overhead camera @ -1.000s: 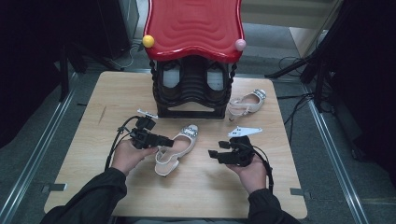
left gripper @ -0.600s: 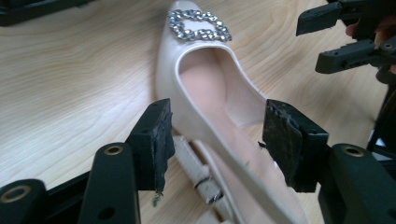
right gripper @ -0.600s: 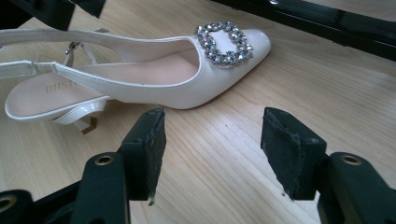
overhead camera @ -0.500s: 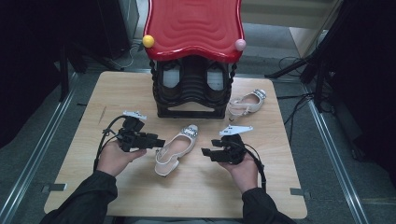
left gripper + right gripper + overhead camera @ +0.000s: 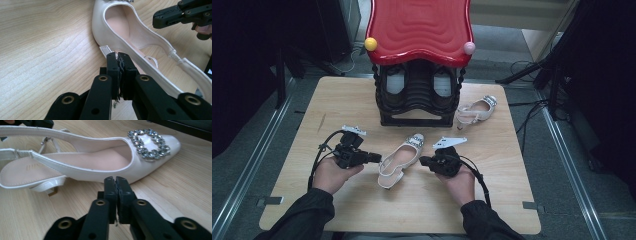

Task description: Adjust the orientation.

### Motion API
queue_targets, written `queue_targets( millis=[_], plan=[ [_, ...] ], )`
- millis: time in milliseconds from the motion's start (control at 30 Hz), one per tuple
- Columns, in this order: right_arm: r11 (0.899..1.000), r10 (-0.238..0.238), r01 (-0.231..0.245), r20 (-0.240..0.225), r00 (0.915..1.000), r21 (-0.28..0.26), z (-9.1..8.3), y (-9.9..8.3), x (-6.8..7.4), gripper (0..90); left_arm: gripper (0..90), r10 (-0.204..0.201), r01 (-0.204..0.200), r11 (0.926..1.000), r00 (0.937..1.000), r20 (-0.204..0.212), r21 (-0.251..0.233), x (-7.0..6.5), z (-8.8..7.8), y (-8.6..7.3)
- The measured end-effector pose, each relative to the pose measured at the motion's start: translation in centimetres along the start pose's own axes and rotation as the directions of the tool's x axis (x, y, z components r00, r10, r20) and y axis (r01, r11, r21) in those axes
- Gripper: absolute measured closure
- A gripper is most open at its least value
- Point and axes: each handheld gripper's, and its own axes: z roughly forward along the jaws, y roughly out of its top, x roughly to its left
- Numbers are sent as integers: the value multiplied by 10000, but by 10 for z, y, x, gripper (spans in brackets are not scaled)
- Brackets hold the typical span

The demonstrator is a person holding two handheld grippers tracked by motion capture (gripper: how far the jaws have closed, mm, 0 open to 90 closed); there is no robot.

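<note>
A cream slingback shoe (image 5: 401, 159) with a jewelled buckle lies on its sole mid-table, toe pointing away. My left gripper (image 5: 374, 158) sits at the shoe's left side, its tips beside the shoe wall (image 5: 125, 27) near a small strap tab. The left gripper (image 5: 118, 56) has just closed and stands shut, pads together, with nothing between them. My right gripper (image 5: 423, 161) points at the shoe's right side. In its own view the right gripper (image 5: 115, 180) has also just closed, empty, a little short of the shoe (image 5: 100, 160).
A black shoe rack with a red wavy top (image 5: 419, 30) stands at the back of the wooden table (image 5: 337, 100). A second matching shoe (image 5: 477, 111) lies to the right of the rack. Cables trail from both grippers toward the front edge.
Both grippers' jaws have closed. The right hand has moved left toward the shoe, and the left hand has drawn slightly back from it.
</note>
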Motion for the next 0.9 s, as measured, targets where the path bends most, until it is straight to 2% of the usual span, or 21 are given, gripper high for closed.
queue_targets(
  millis=[200, 333, 433, 600, 700, 800, 900],
  plan=[
    [9999, 123, -122, -93, 9999, 104, 12, 2, 7, 900, 880, -275, 275, 9996, 9996, 56, -81, 6, 1, -4],
    [9995, 137, -136, -44, 9999, 300, 19, 2, 10, 900, 881, -129, 131, 9996, 9999, -84, 244, 5, 9, -4],
    [9993, 201, -199, -90, 9998, 306, 20, 3, 10, 900, 890, -46, 49, 9997, 9999, -124, 252, 1, 14, -4],
    [9995, 137, -136, -44, 9999, 272, 22, 4, 10, 900, 896, -97, 95, 9989, 9999, 45, 460, -1, 20, -4],
    [9993, 152, -153, 14, 9999, 328, 22, 4, 9, 900, 896, 7, -17, 9985, 9998, 180, 549, -4, 22, -5],
    [9993, 187, -187, 6, 9998, 330, 22, 5, 7, 900, 896, 16, -29, 9985, 9997, 230, 541, -6, 23, -5],
    [9991, 199, -201, 65, 9998, 370, 21, 5, 7, 900, 896, -70, 47, 9987, 9989, 462, 505, -9, 26, -6]
  ],
)
